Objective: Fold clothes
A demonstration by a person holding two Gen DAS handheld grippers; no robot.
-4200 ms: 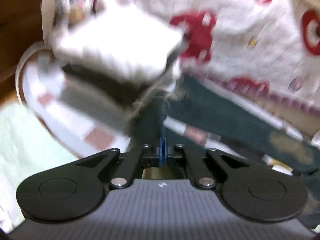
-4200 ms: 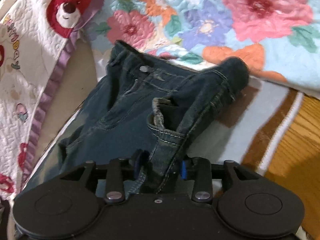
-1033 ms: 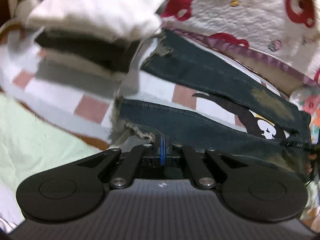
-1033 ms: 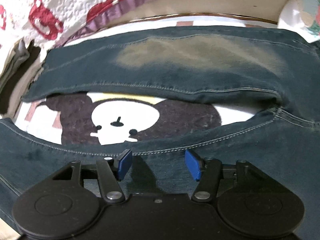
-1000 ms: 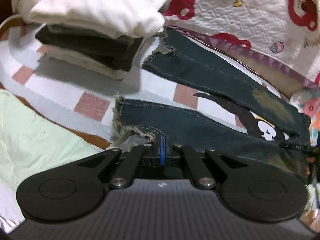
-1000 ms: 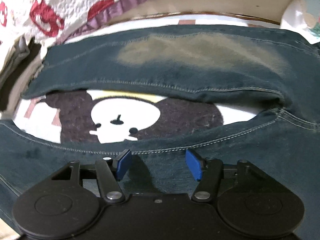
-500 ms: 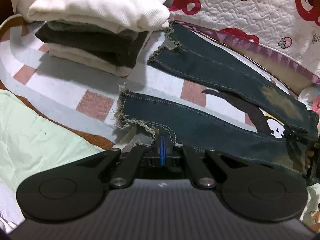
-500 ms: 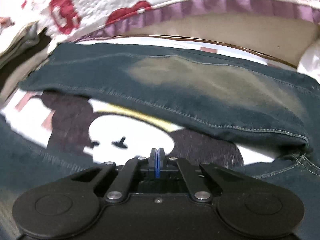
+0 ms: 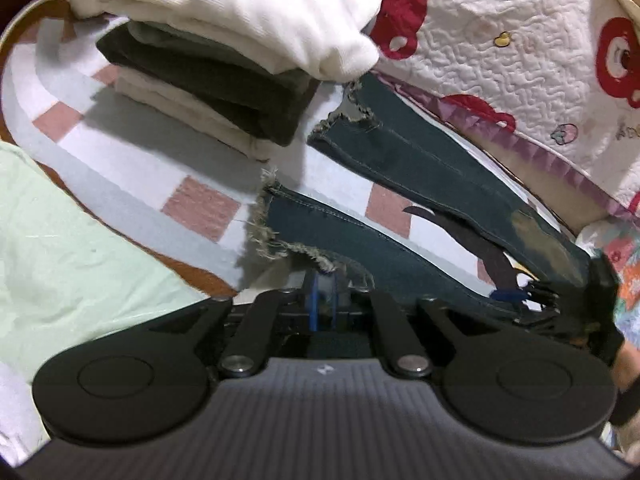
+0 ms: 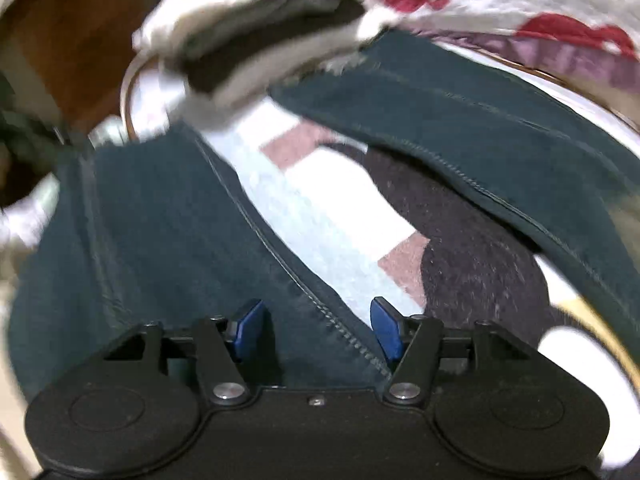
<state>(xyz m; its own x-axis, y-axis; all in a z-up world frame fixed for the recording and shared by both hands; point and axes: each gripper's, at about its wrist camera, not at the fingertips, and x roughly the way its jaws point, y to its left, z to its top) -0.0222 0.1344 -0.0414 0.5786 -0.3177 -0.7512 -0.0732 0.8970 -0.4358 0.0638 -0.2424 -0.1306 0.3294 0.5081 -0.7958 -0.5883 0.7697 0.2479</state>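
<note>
Dark blue jeans [image 9: 420, 168] lie flat on a round mat, legs spread apart, frayed hems toward a stack of folded clothes [image 9: 224, 40]. My left gripper [image 9: 325, 300] sits at the frayed hem of the near leg [image 9: 360, 248]. Its jaws are opening, with a narrow gap between the blue pads and the fringe just ahead of them. My right gripper [image 10: 316, 330] hovers over the same leg [image 10: 160, 220] farther along, its jaws opening wide across the inseam, and its pads are not pressing the cloth. In the left wrist view it shows at the far right [image 9: 516, 294].
The mat [image 9: 120, 148] is white with pink squares and a dark bear print. A white quilt with red bears [image 9: 520, 60] lies behind the jeans. A pale green cloth [image 9: 60, 240] lies at the left. Brown wooden floor [image 10: 72, 32] shows beyond the mat's edge.
The right gripper shut, then swung along the near leg toward the hems and the stack and stands open again. The left gripper's pads have parted slightly at the frayed hem.
</note>
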